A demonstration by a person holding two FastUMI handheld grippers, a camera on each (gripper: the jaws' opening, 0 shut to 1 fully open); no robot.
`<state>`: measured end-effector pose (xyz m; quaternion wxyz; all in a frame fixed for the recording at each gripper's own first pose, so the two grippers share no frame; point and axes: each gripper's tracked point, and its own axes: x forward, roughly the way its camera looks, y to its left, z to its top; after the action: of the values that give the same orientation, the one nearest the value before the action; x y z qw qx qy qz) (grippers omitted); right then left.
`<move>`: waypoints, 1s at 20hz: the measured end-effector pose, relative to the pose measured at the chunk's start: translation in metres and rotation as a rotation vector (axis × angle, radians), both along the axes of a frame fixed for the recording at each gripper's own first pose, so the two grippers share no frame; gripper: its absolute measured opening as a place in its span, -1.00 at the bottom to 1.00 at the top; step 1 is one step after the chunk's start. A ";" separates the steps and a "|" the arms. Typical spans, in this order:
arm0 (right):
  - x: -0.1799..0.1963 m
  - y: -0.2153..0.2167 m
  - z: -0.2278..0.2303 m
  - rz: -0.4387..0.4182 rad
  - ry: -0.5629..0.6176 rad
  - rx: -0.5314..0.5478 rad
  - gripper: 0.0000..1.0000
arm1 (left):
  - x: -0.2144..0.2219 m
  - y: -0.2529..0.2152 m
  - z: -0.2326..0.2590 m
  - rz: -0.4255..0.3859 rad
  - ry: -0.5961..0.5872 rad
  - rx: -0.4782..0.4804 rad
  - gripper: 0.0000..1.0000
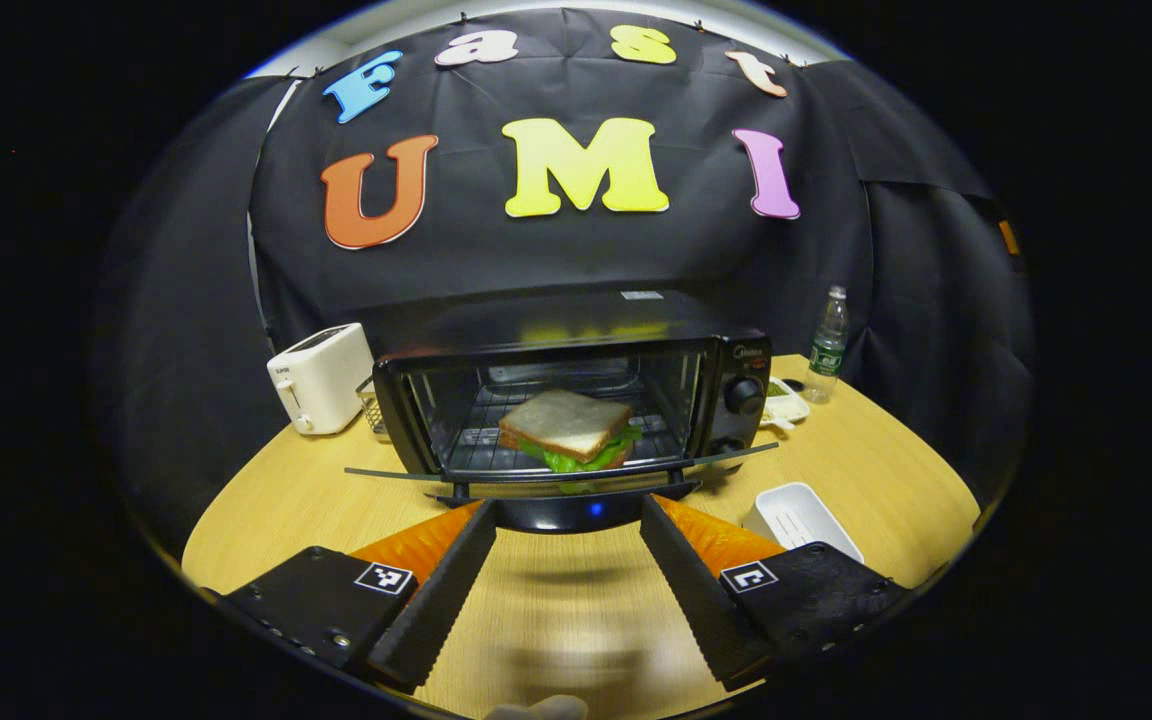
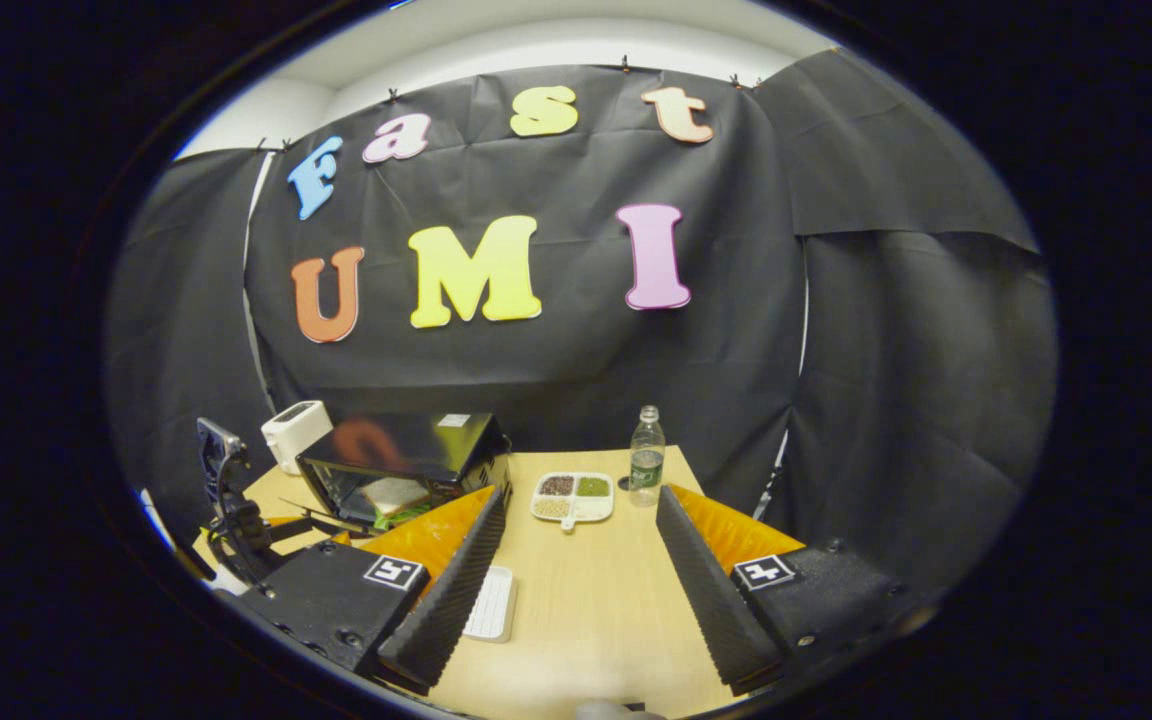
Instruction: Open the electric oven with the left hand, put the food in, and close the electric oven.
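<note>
The black electric oven [image 1: 576, 330] stands mid-table with its glass door [image 1: 406, 476] swung down flat, seen edge-on. A sandwich [image 1: 568, 428] of white bread and green lettuce lies on the rack inside. My left gripper [image 1: 566, 507] is open just before the door's dark handle [image 1: 576, 515], one finger to each side, nothing pressed between them. In the right gripper view the oven [image 2: 406, 455] is at the left, the sandwich [image 2: 391, 493] inside it. My right gripper [image 2: 581, 497] hangs open and holds nothing, above the table to the oven's right.
A white toaster [image 1: 321, 378] stands left of the oven. Right of it are a divided dish [image 2: 573, 497] of grains and a water bottle [image 2: 647, 455]. A white ribbed tray [image 1: 801, 515] lies near the front right. The round wooden table [image 1: 866, 470] ends near the black cloth wall.
</note>
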<state>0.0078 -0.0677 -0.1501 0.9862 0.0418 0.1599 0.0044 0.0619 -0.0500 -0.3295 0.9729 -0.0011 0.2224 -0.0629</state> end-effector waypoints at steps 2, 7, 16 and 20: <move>0.001 -0.001 0.006 -0.004 -0.010 -0.001 0.93 | 0.017 -0.001 0.010 0.001 -0.020 0.008 0.92; 0.002 0.003 0.014 -0.002 -0.025 -0.004 0.93 | 0.049 0.003 0.032 0.018 -0.060 -0.003 0.92; 0.005 0.017 0.036 0.006 -0.062 -0.014 0.93 | 0.013 0.025 0.085 0.073 -0.118 -0.006 0.91; 0.007 0.032 0.058 0.008 -0.105 -0.029 0.93 | -0.013 0.043 0.157 0.085 -0.246 0.026 0.91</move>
<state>0.0153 -0.0361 -0.0923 0.9938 0.0266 0.1079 0.0082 0.0487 -0.0073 -0.1723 0.9946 0.0097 0.1017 -0.0181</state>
